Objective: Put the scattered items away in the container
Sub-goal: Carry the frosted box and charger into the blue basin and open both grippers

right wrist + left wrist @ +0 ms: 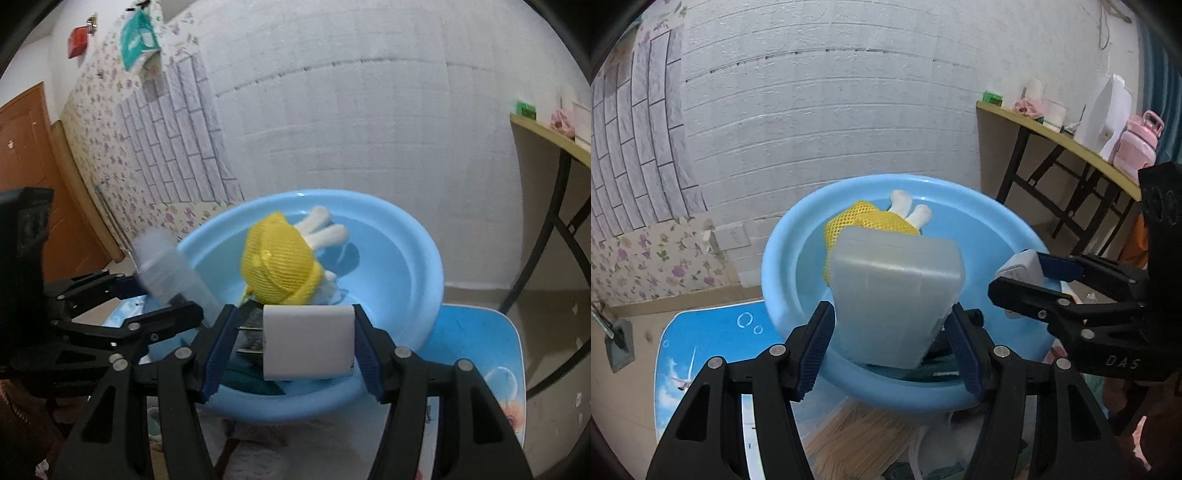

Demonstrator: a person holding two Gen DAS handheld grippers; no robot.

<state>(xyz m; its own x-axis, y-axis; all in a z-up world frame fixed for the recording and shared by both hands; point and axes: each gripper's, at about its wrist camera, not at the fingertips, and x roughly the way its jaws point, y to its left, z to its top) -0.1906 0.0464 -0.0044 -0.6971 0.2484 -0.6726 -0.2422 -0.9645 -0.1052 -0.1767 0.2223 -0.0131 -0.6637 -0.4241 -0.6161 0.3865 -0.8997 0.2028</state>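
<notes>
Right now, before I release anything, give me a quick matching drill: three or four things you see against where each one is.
Things:
1. translucent box
2. white charger
3. yellow mesh bundle
4. pink bottle

Places:
A. on the side table by the wall
B. lying inside the blue basin
C. between the pads of the right gripper
D. between the pads of the left gripper

Pairs: 1-D, 2-C, 3-B, 4-A

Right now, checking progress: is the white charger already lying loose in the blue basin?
No, the white charger sits between the right gripper fingers, above the blue basin.
</notes>
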